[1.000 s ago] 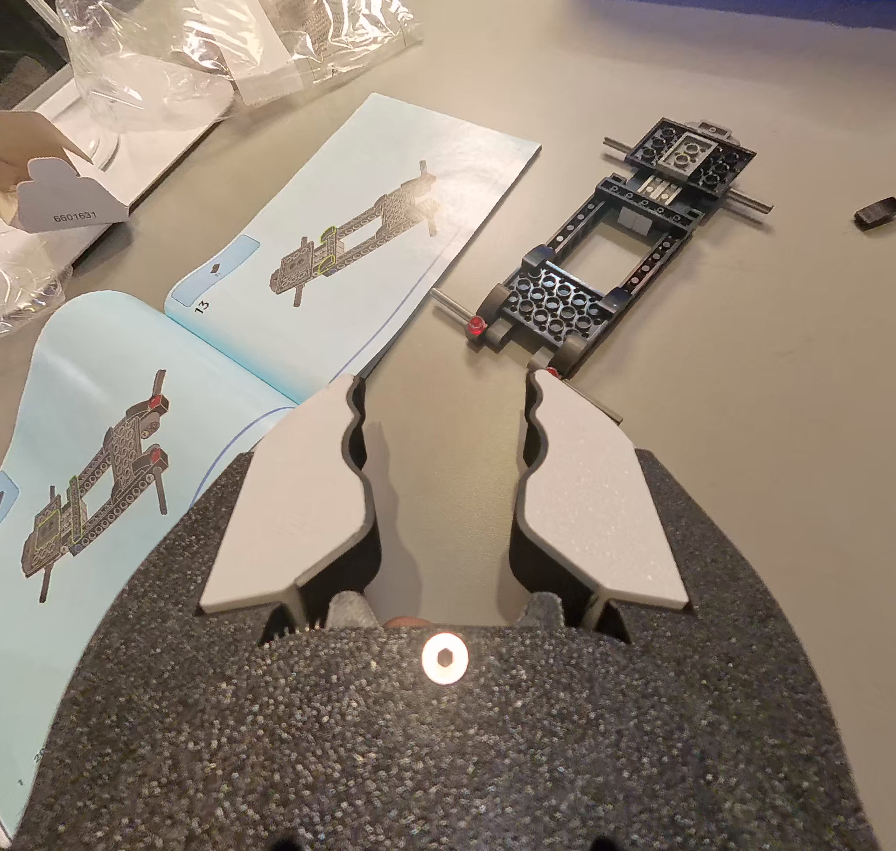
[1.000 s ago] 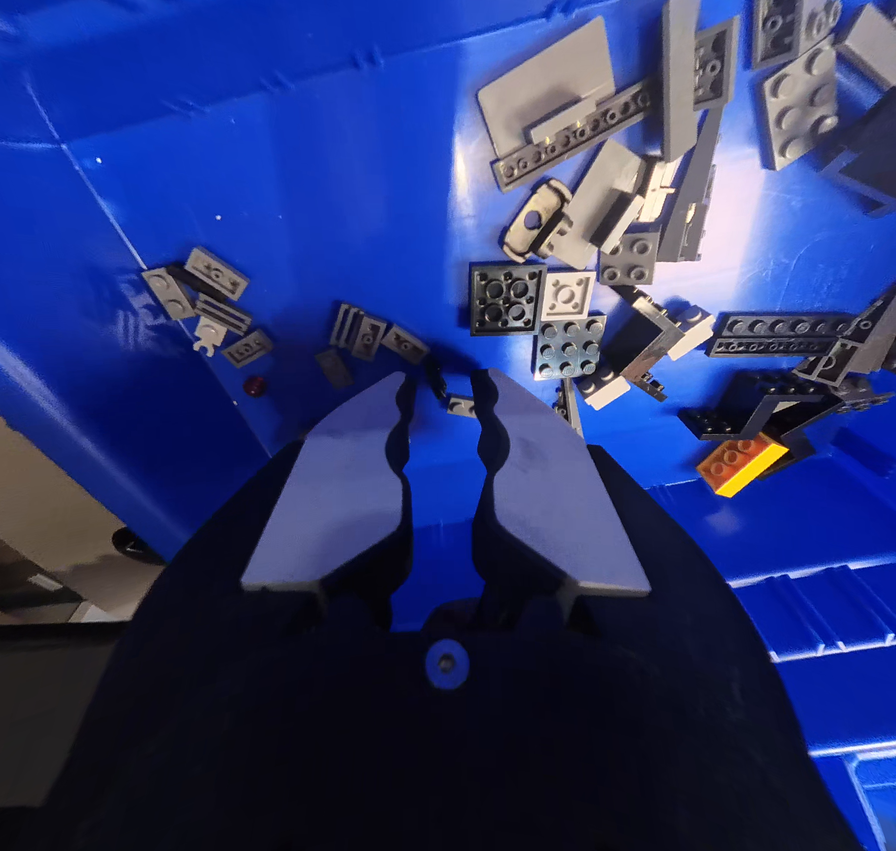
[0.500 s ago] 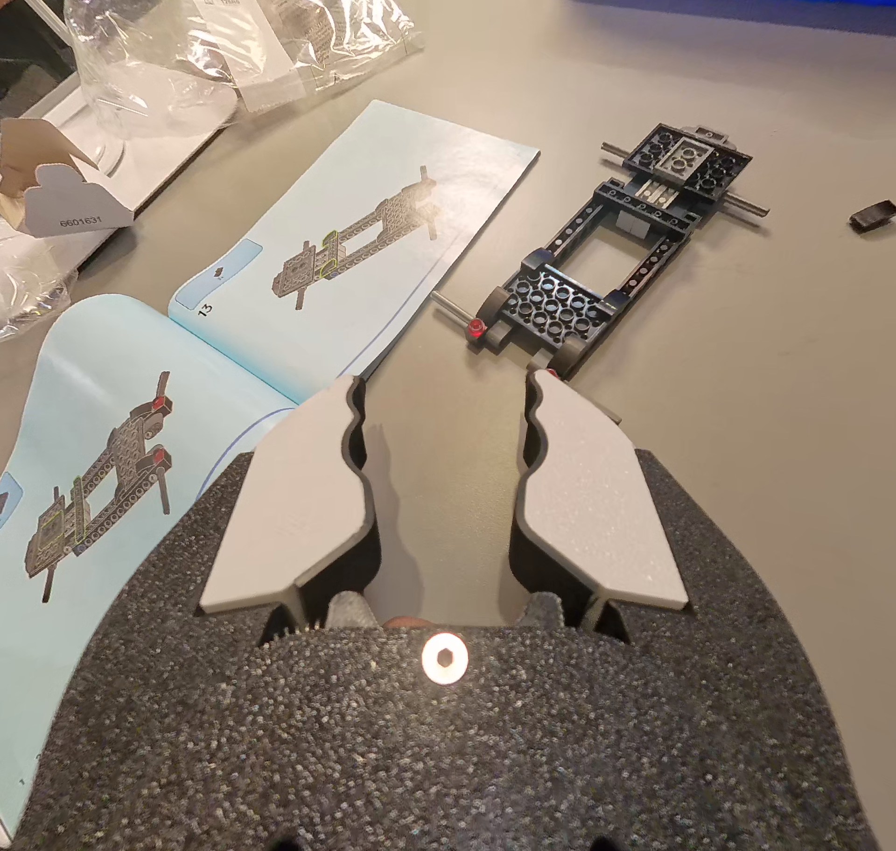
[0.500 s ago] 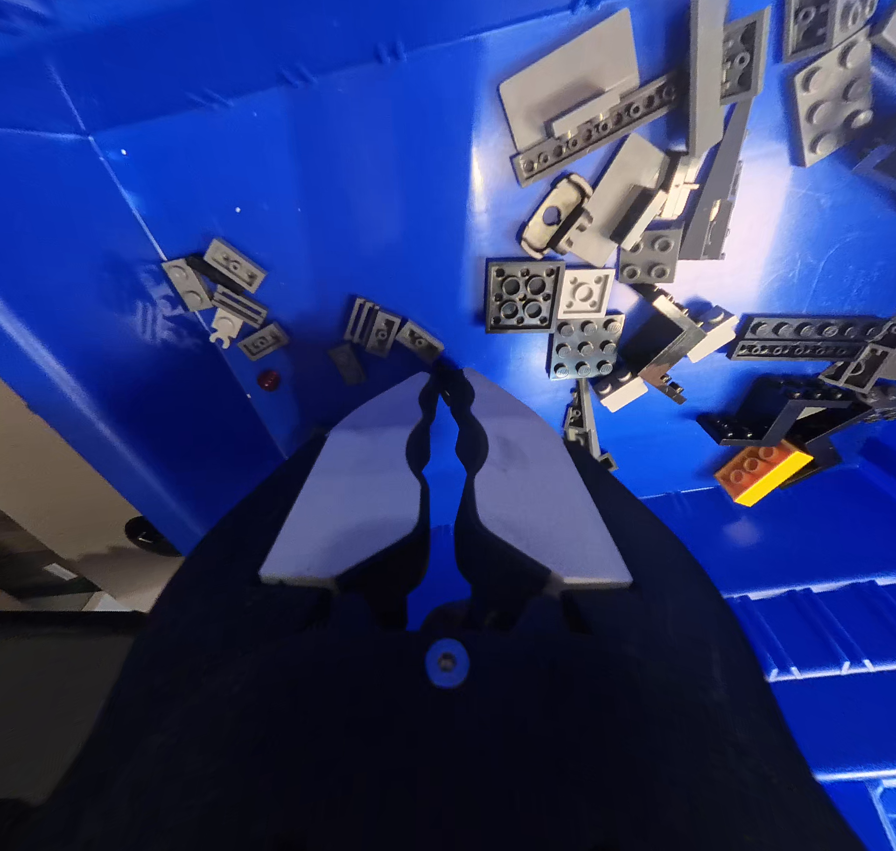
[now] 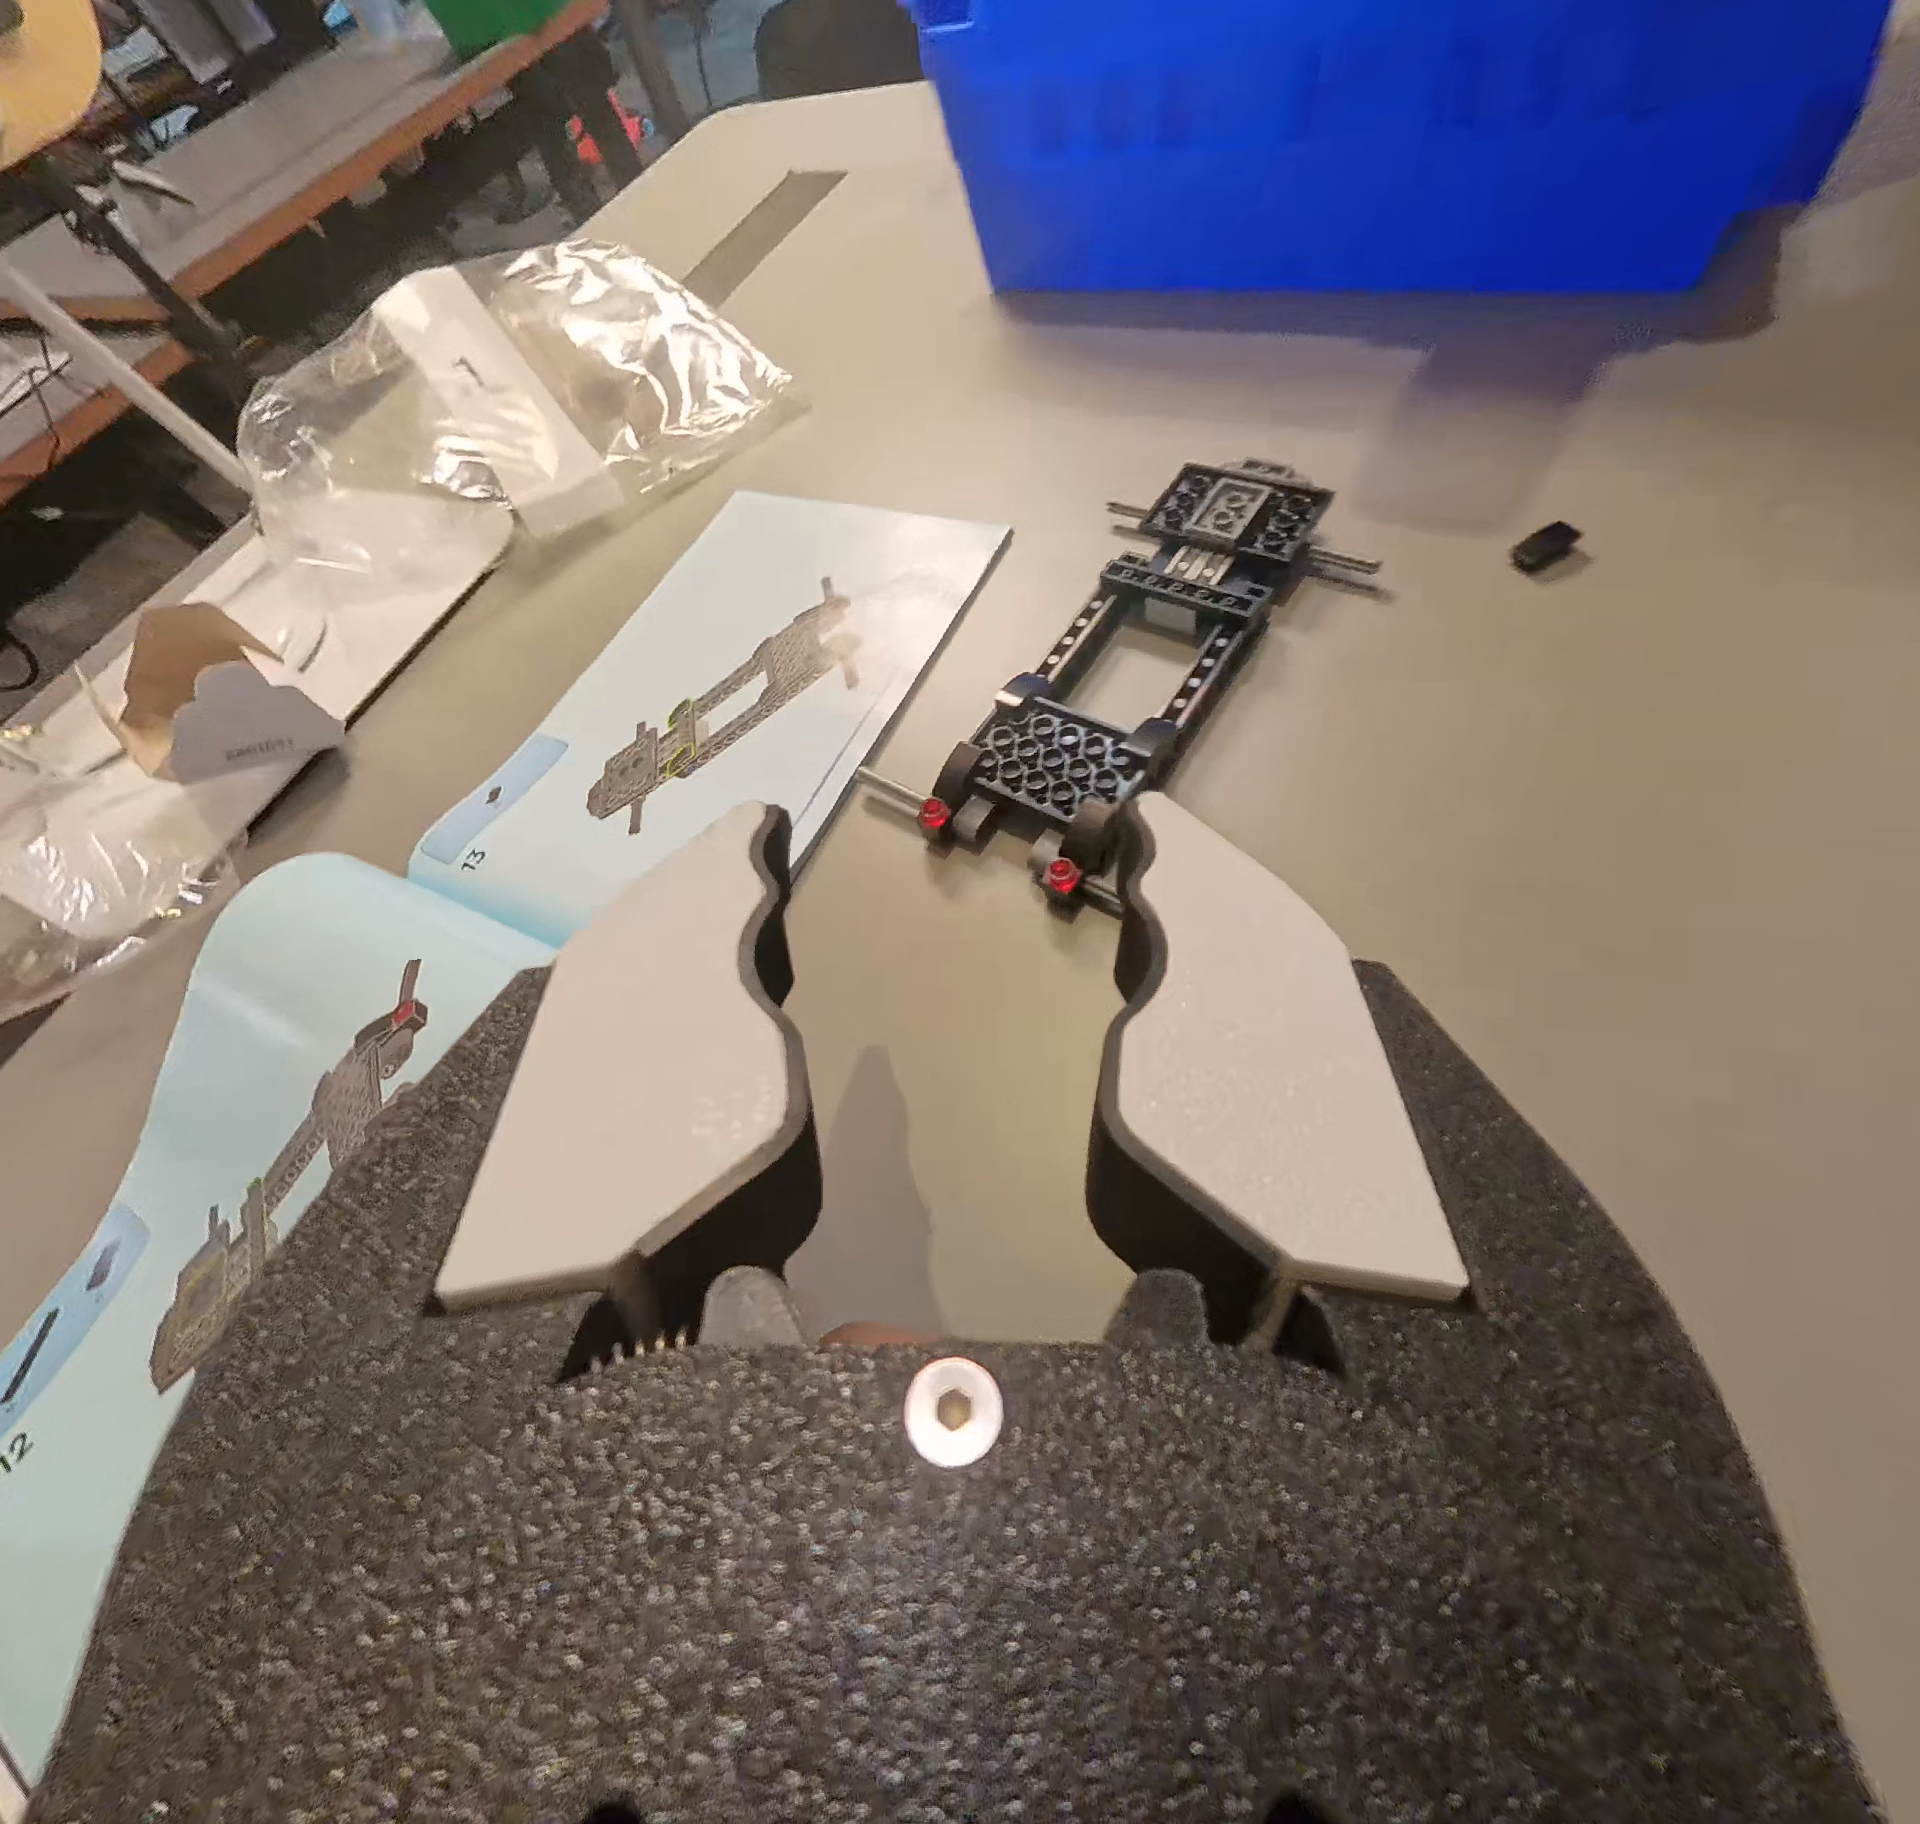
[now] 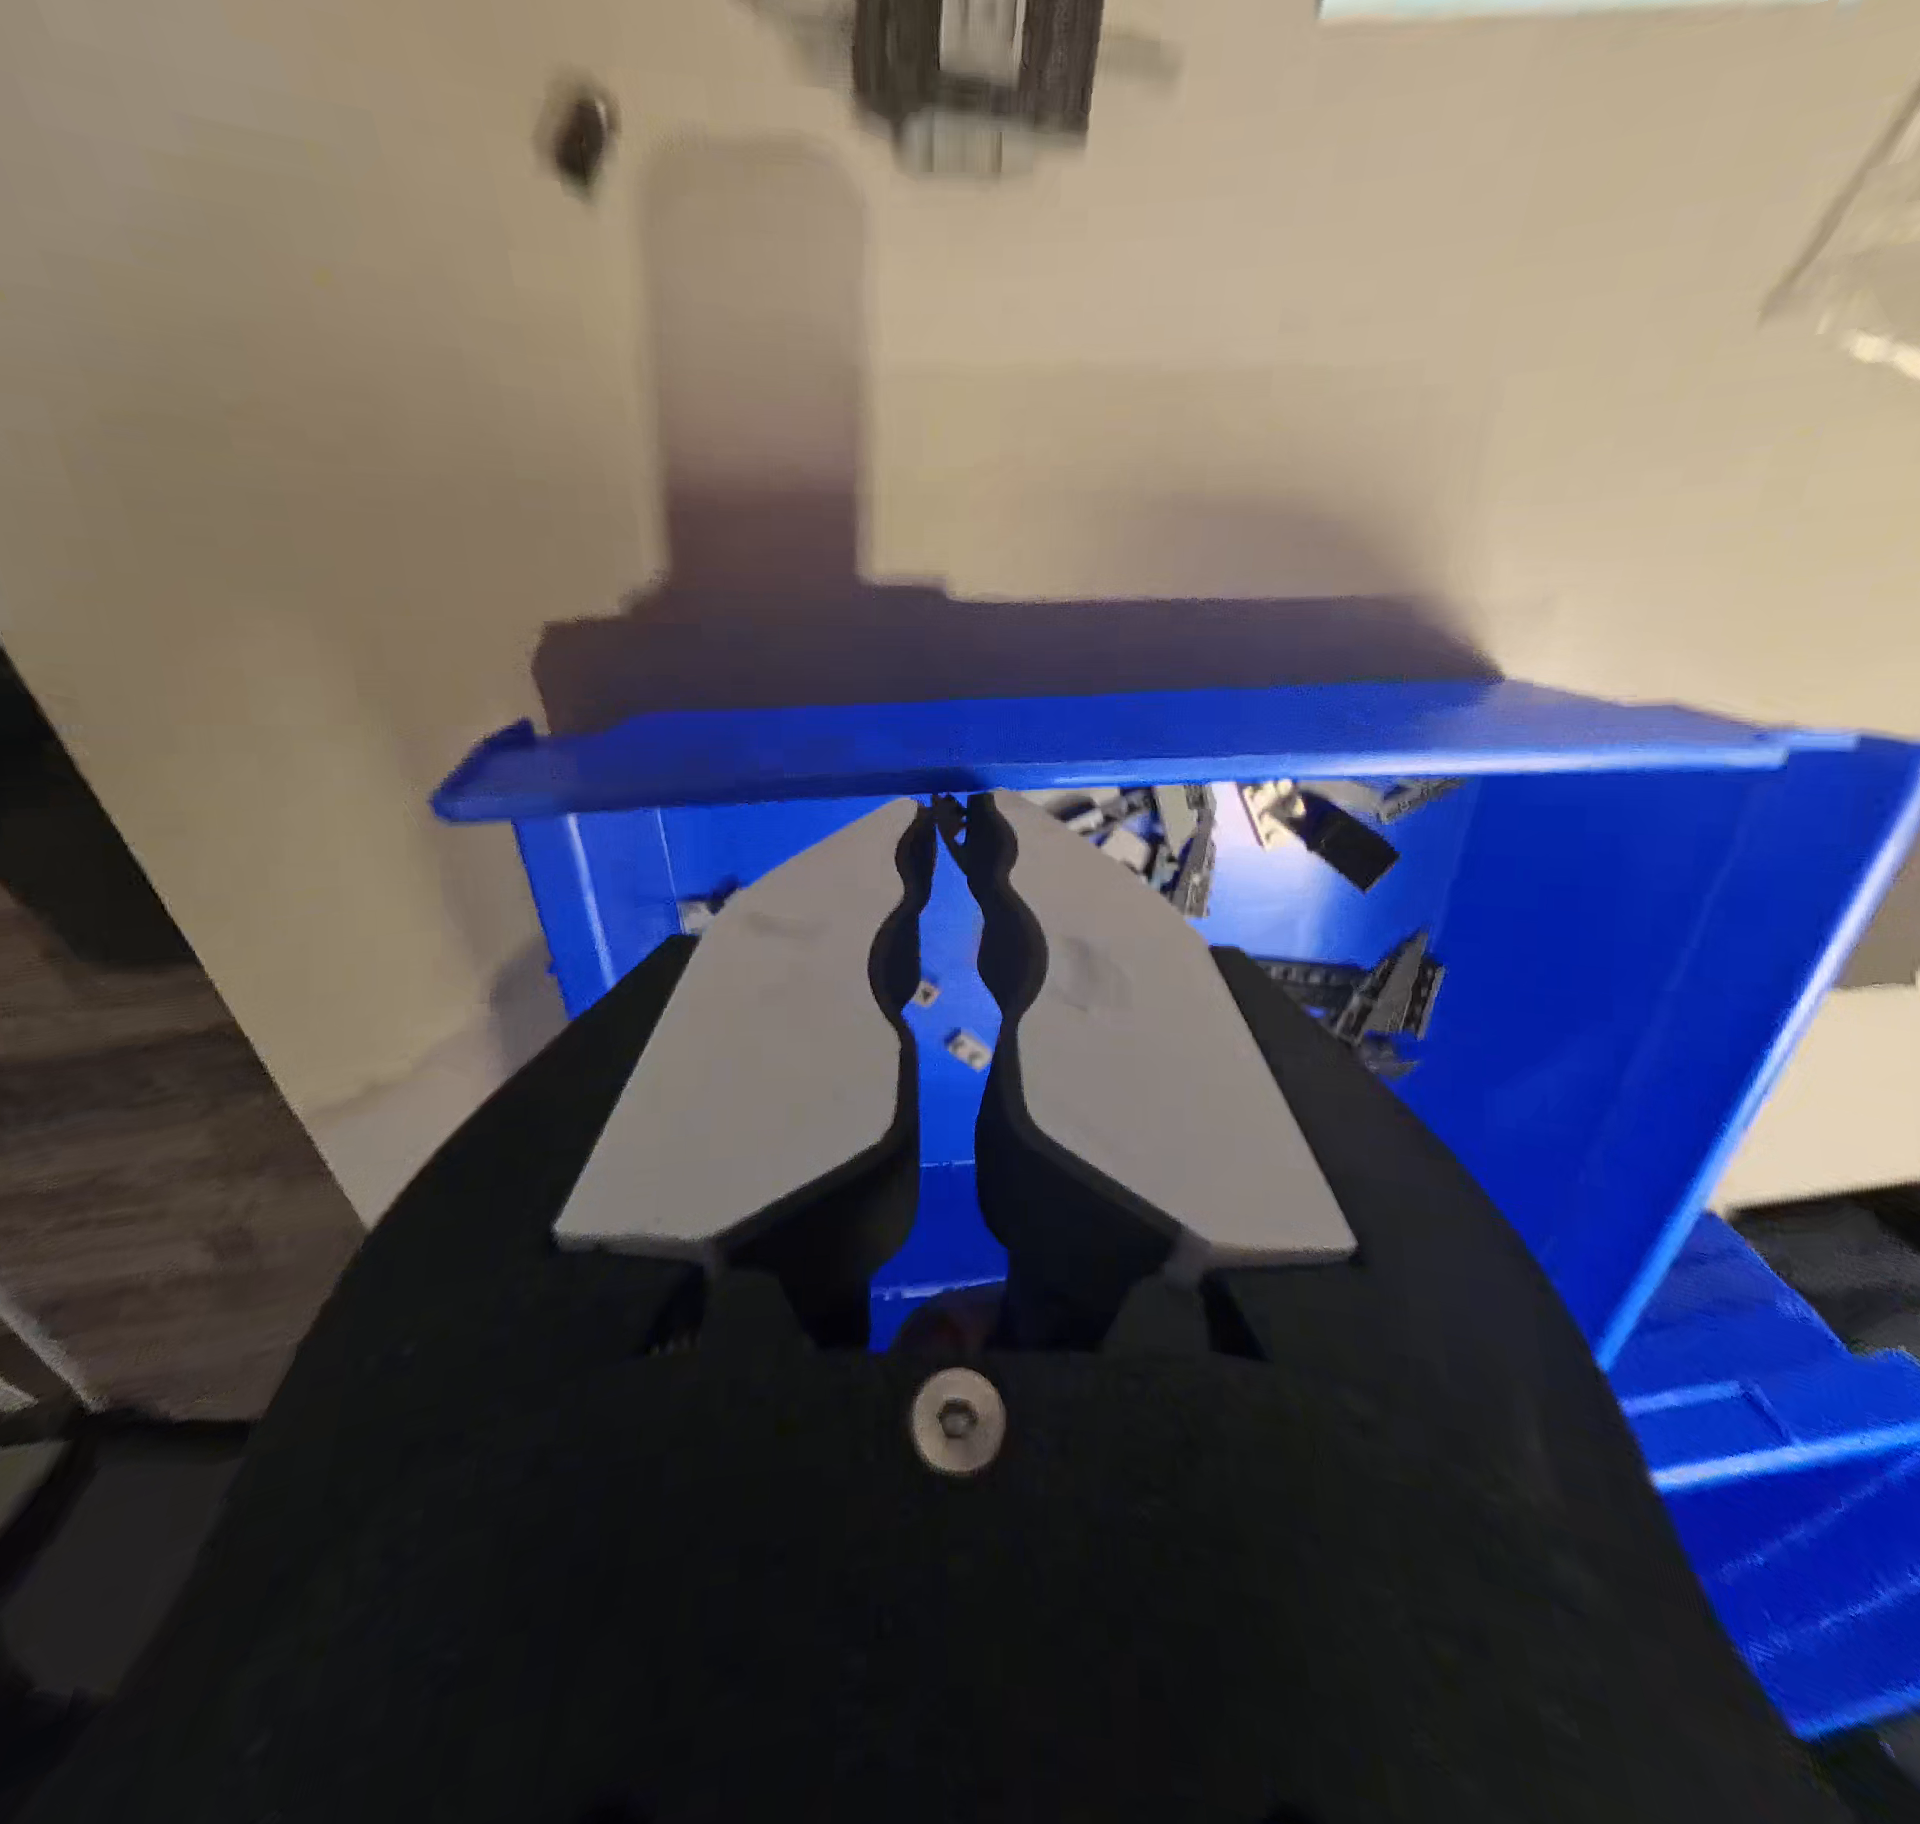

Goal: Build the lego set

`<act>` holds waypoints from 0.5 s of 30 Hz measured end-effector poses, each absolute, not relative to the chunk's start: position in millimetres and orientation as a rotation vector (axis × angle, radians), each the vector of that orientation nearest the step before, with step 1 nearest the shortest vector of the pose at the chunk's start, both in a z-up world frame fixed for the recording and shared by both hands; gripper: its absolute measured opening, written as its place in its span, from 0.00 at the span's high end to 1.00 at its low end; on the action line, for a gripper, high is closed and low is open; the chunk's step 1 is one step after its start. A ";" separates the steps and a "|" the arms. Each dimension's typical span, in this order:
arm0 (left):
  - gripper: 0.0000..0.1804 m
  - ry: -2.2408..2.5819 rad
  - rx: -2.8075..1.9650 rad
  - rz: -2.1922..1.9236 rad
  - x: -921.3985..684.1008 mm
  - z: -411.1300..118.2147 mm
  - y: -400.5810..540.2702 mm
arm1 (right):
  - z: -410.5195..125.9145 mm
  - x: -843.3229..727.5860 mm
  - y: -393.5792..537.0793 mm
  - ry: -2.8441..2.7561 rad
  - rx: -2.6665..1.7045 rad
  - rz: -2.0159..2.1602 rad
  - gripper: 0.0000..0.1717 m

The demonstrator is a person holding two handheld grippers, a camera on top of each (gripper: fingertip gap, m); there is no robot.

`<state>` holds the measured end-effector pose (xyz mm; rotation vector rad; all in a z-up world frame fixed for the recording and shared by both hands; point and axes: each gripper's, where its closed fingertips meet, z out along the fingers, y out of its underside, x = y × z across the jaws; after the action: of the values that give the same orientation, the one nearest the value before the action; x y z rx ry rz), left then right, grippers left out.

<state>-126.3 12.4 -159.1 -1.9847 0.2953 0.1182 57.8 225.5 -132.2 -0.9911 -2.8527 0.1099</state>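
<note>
Left wrist view: one black chassis (image 5: 1143, 673), one booklet (image 5: 748, 673), two red studs (image 5: 933, 816).

My left wrist view looks forward and down along its jaws from low over the desk (image 5: 1455, 943), toward the blue bin (image 5: 1403, 112). My right wrist view sits close above that bin (image 6: 1039, 735), facing the desk (image 6: 1247, 372) beyond; both share bin and desk.

Blue bin (image 5: 1403, 133), black brick chassis (image 5: 1132, 673)
</note>
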 end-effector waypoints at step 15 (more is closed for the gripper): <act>0.67 0.357 -2.067 0.118 -109.5 -178.6 -12.8 | -115.9 53.0 187.3 -2.687 -1.260 0.067 0.97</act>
<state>-109.5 -12.8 -178.6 -2.0674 0.3565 0.1178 53.0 187.3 -115.9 -1.2604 -2.6873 0.0666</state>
